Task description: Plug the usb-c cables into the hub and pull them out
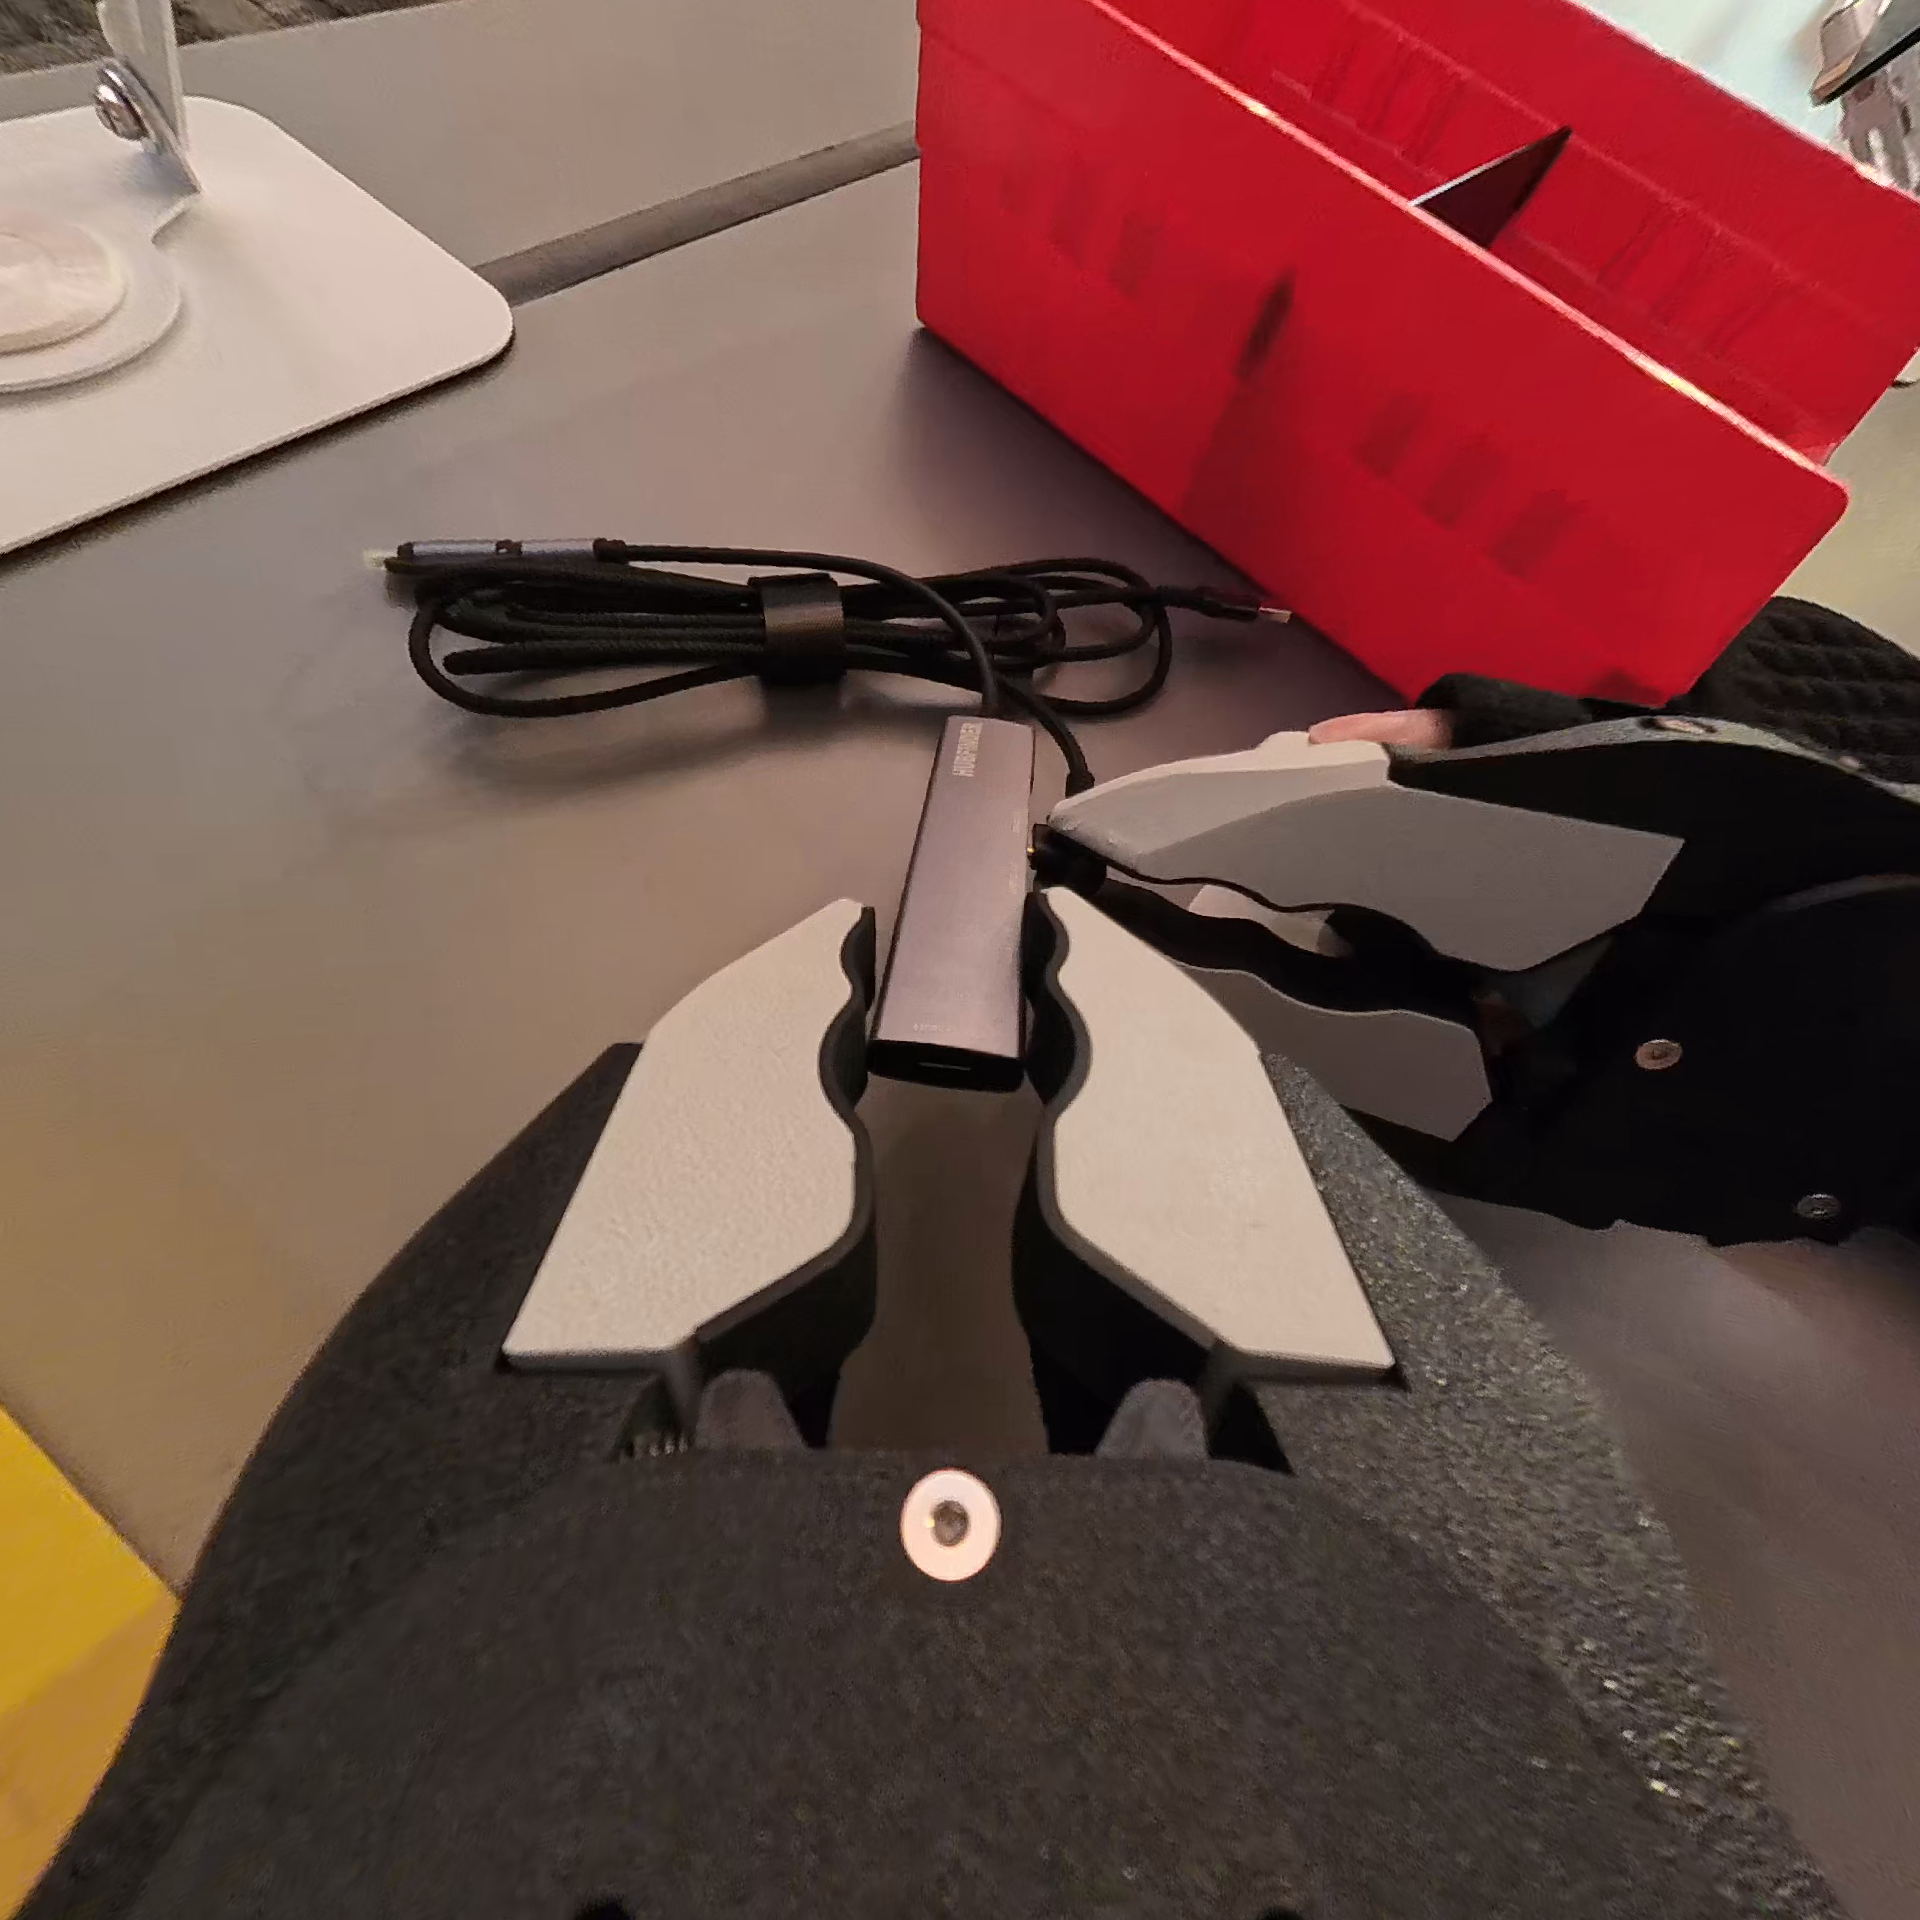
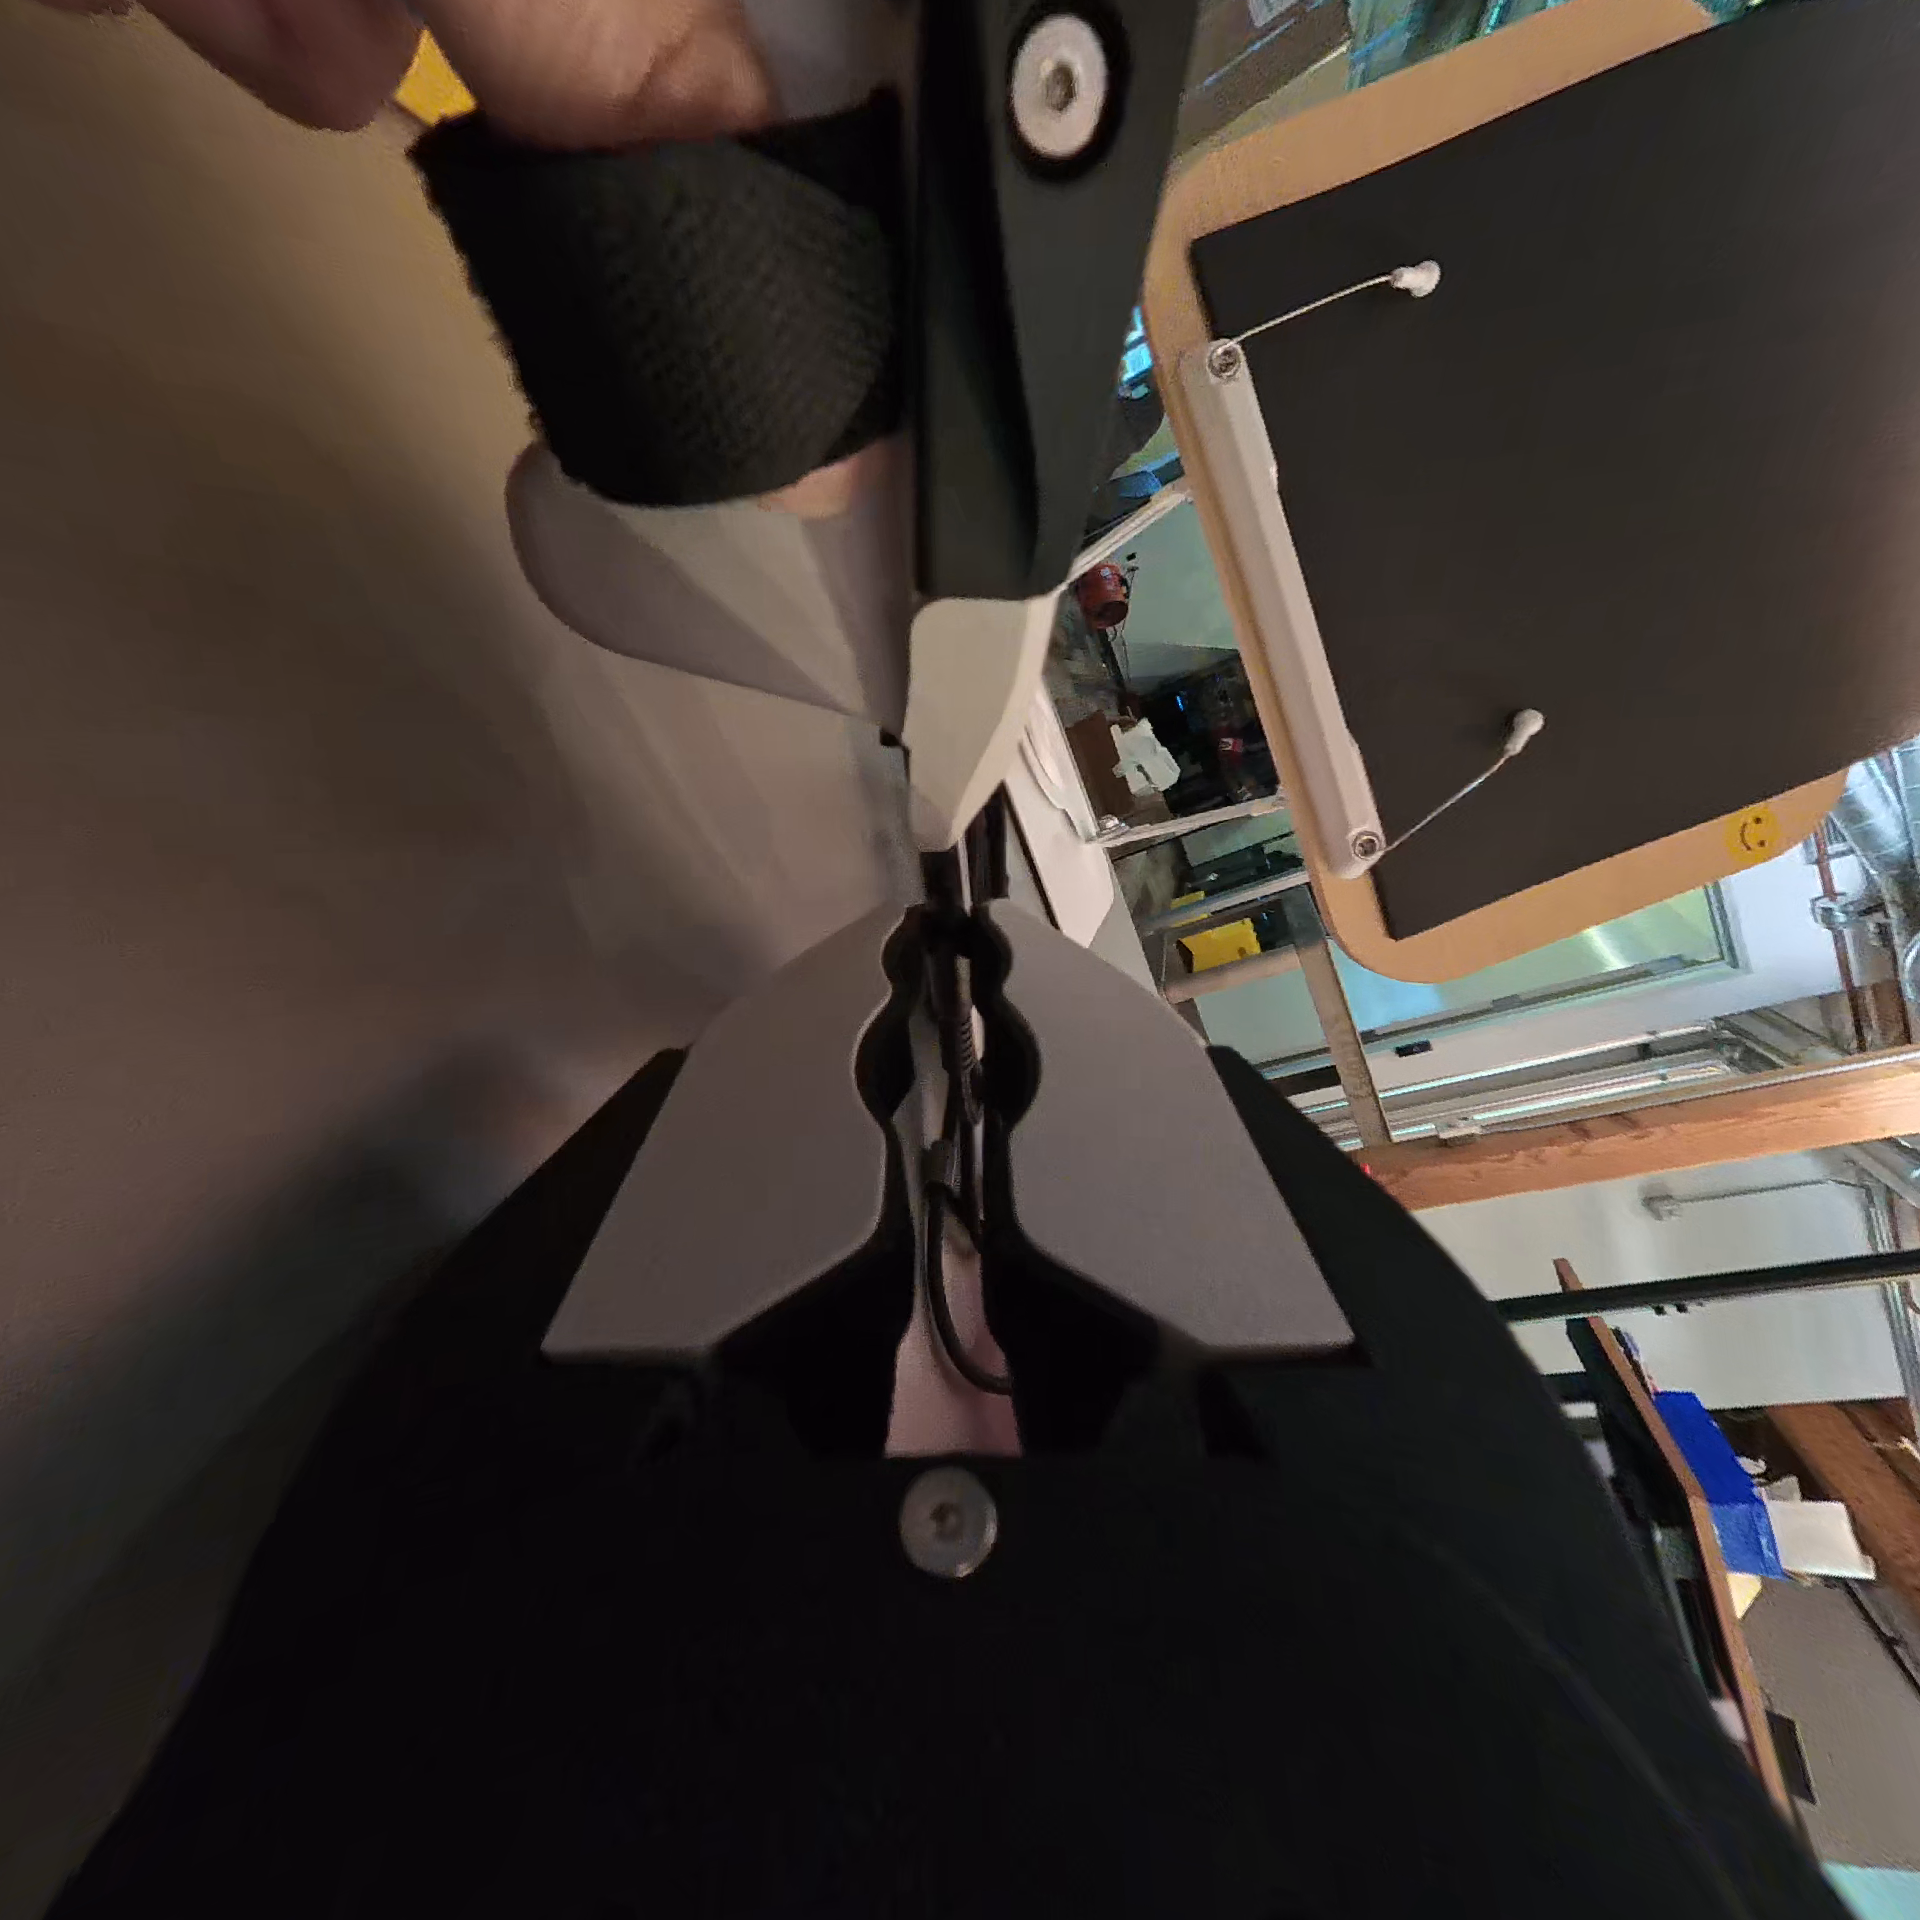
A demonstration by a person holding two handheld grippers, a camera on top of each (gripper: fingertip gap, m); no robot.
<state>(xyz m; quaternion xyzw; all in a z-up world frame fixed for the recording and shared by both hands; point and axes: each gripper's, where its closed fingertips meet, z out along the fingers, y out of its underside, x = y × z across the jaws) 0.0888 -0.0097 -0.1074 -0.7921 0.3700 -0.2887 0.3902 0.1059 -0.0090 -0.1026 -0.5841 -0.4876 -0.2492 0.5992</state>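
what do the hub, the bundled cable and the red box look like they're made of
Hub: likely anodised metal, going by its dark satin sheen and crisp edges. Bundled cable: braided fabric sheath, shown by the woven texture. Red box: matte cardboard, with folded flaps.

We see pale lettering along the top face of the dark hub [image 1: 961, 883], near its far end. A round yellow sticker [image 2: 1752, 833] with a simple face sign sits on the pale rim of a dark board [image 2: 1579, 499]. The red box [image 1: 1351, 364] seems unmarked, though blurred.
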